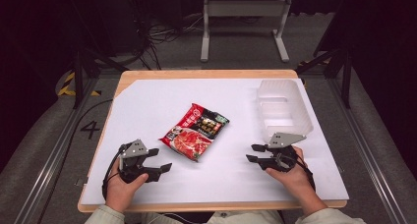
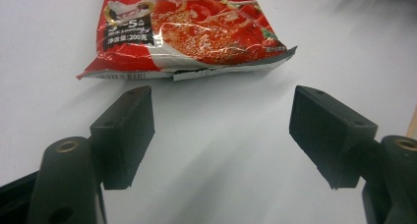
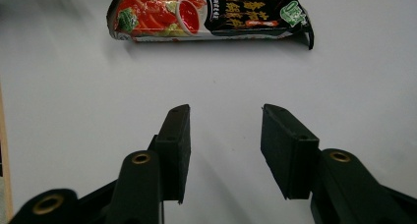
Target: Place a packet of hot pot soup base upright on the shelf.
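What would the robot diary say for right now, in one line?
left hand-held gripper: open, empty | right hand-held gripper: open, empty | red packet: flat on table, untouched | clear tub: empty

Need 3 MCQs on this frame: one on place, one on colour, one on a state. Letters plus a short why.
1. Where is the clear plastic tub?
A. far right of the table
B. near left corner
C. on the packet

2. Main colour of the food packet?
A. blue
B. red
C. yellow

3. The left gripper is:
A. shut on the packet
B. shut, empty
C. open, empty

Answers: 1 A, it stands beyond the right gripper. 2 B, red print with a black panel. 3 C, jaws apart with bare white sheet between.
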Available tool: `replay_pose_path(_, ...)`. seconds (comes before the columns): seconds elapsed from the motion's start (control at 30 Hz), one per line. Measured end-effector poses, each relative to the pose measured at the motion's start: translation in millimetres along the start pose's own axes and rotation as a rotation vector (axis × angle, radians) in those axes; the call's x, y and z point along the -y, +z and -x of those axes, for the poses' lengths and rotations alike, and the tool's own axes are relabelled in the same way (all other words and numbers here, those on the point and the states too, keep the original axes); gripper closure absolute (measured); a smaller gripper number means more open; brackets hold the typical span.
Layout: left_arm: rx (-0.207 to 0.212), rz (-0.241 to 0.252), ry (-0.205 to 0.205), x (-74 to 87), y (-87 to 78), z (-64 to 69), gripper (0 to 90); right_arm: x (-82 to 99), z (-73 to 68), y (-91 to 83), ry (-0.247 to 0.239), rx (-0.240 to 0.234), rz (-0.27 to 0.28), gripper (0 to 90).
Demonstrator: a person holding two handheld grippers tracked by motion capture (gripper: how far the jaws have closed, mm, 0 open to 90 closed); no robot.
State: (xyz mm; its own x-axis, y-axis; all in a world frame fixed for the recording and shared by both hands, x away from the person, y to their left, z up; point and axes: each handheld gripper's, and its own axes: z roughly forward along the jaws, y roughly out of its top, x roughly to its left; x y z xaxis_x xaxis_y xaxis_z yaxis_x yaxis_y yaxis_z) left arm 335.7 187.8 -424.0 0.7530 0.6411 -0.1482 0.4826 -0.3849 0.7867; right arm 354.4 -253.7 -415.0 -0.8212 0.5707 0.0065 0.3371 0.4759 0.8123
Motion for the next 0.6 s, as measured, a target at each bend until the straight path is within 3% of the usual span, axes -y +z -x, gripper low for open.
replay_pose_path(0.27,-0.019,0.032,-0.032,-18.1,-9.2,0.7,23.7,-1.8,-2.0,1.7,-0.015,-0.006,0.001,54.0)
replay_pose_path(0.4,-0.024,0.014,-0.013,-33.6,-9.5,1.0,22.0,-3.1,-2.2,-0.3,-0.016,0.0,0.014,53.1)
replay_pose_path(0.6,-0.048,0.043,-0.03,-54.2,-3.5,-15.9,20.7,-1.8,-4.1,1.2,-0.023,-0.008,-0.001,52.4)
